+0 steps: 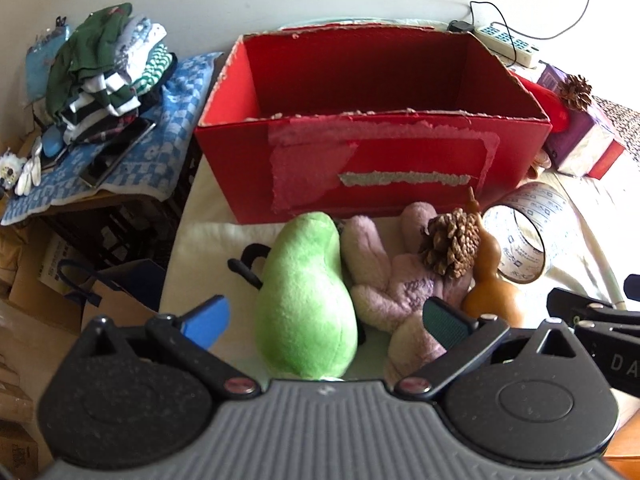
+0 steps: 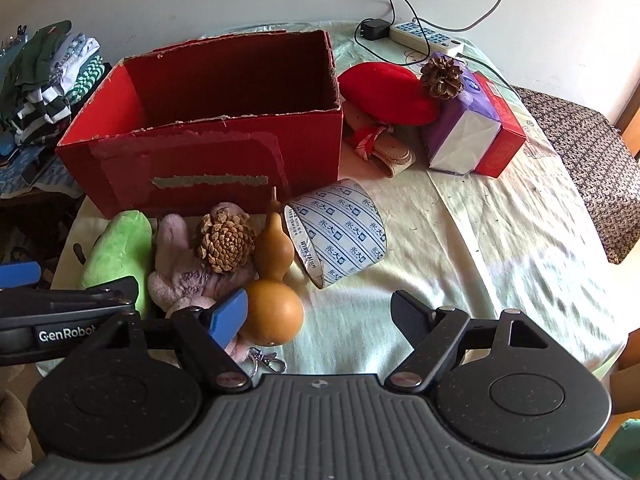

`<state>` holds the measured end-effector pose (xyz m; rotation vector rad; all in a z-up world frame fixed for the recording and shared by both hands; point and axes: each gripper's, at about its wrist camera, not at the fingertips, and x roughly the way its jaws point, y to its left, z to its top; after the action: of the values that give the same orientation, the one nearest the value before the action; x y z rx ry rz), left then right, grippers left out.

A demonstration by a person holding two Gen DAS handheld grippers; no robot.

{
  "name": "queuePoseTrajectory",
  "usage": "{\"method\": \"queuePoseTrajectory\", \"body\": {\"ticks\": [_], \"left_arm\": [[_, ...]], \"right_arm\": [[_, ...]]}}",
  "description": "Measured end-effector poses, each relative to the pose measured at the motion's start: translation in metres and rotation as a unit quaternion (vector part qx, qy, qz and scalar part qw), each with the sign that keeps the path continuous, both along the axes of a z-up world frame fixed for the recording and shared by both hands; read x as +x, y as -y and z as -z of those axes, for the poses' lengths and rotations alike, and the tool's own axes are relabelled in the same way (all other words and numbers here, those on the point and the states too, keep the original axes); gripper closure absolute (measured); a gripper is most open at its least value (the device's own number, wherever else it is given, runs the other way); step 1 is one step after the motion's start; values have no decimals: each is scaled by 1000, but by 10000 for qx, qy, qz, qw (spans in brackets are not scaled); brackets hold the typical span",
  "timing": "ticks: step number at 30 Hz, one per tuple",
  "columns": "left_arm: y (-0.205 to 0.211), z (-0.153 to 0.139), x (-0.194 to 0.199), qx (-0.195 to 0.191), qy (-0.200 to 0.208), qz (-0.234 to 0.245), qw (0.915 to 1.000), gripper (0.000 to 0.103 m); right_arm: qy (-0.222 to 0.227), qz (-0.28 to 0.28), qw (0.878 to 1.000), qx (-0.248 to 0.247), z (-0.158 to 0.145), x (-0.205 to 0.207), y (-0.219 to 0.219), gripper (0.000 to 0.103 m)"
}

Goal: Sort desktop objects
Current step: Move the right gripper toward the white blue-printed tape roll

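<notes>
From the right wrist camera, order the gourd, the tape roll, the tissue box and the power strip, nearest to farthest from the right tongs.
1. Gourd, beside the blue left finger.
2. Tape roll, ahead at centre.
3. Tissue box, far right, pine cone on top.
4. Power strip, by the wall.

Open box at table rear-left; before its front wall, left to right: pear plush, rabbit plush bearing a pine cone, gourd, tape roll. Right of box: tissue pack bearing a second pine cone; power strip behind.
</notes>
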<state>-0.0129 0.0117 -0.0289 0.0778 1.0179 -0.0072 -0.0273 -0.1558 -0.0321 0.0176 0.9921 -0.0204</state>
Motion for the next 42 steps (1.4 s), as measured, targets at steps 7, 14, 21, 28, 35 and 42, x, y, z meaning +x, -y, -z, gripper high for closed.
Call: {"method": "queuePoseTrajectory", "body": {"ticks": [7,14,21,28,35,42], "left_arm": [[-1,4,-1,-50,-41,151,9999,0],[-2,8,0,-55,-122,283,9995,0],[-3,10,0,-57,-141,392,9991,0],[4,13,3,-97,-181,440,9988,0],[19,12,10,-83,-156,293,9994,0],[44,11,18,-38,-174,45,9998,0]], "right_arm": [[-107,130,9998,102,4,-3,-1,25],[-156,278,9993,169,7,-7,-3,26],[-178,396,9988,223,11,-10,-4,28],[-156,426,9987,239,12,-10,3,28],[-114,219,9993,270,12,-1,16,29],[-119,-97,9995,294,9,18,37,32]]}}
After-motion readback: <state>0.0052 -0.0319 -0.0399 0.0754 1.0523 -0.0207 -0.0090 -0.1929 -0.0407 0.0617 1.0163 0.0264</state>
